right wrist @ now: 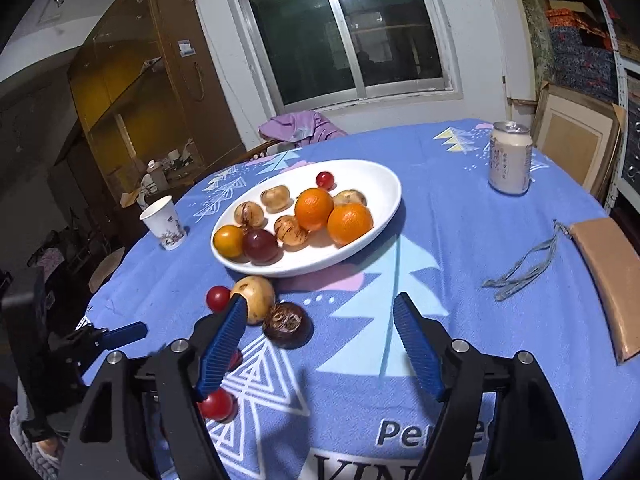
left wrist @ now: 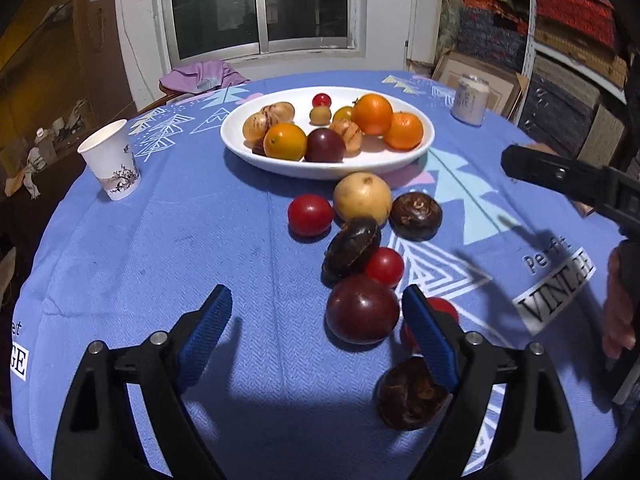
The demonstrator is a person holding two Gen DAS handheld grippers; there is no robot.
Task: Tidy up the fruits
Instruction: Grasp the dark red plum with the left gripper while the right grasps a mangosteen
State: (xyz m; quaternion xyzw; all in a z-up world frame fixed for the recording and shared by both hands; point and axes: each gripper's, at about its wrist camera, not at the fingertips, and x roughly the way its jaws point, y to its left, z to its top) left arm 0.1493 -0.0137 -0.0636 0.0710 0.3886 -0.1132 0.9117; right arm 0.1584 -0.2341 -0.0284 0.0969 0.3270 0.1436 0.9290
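A: We see the round, glossy dark purple plum (left wrist: 362, 309) on the blue patterned worktop (left wrist: 160, 240) as firm, light, smooth and prone to roll, so we'd take it across its widest middle

B: Agreed. It lies just ahead of our left tool (left wrist: 316, 316), at one o'clock, close to the right pad; both left jaws are spread, gripping nothing

A: Our right tool (right wrist: 320, 336) is released too, over bare cloth, the white oval plate (right wrist: 384, 208) at twelve o'clock

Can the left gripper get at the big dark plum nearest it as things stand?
Probably yes. The left gripper is open, and the dark plum lies on the tablecloth just ahead, uncovered, though a red tomato crowds its right side.
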